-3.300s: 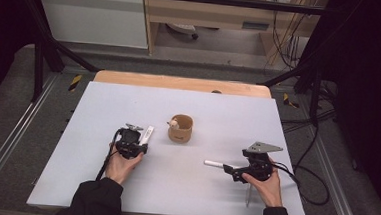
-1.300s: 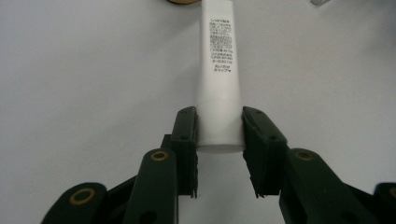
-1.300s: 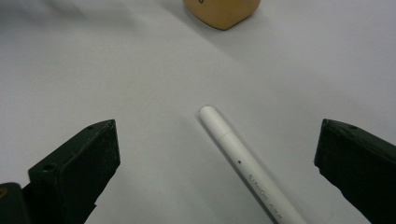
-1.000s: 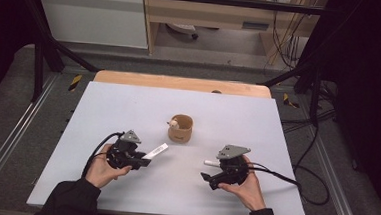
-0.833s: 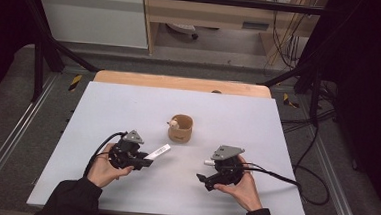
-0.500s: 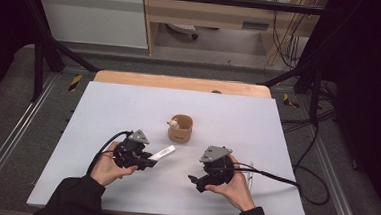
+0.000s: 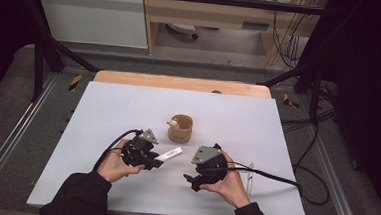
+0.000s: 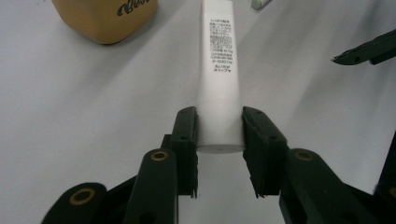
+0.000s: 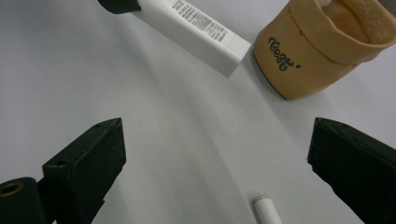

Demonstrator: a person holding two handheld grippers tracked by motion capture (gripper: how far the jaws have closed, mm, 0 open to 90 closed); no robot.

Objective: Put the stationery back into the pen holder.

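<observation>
White tube: smooth matt plastic, fine printed text. Tan pouch: soft, matt, leather-like sheet with rolled rim and black script. Left gripper and right gripper: matt black plastic jaws, brass-coloured rivets. Table: smooth matt pale grey top, bare wood far edge.

A laboratory recording station for manipulation data. A white table top on a wooden base is ringed by black metal framing, with aluminium rails along its 9 and 3 o'clock sides. Black curtains close off the 3 o'clock side. Loose cables trail across the grey floor; more hang at 1 o'clock. A white cabinet and wooden shelving stand at 12 o'clock.
</observation>
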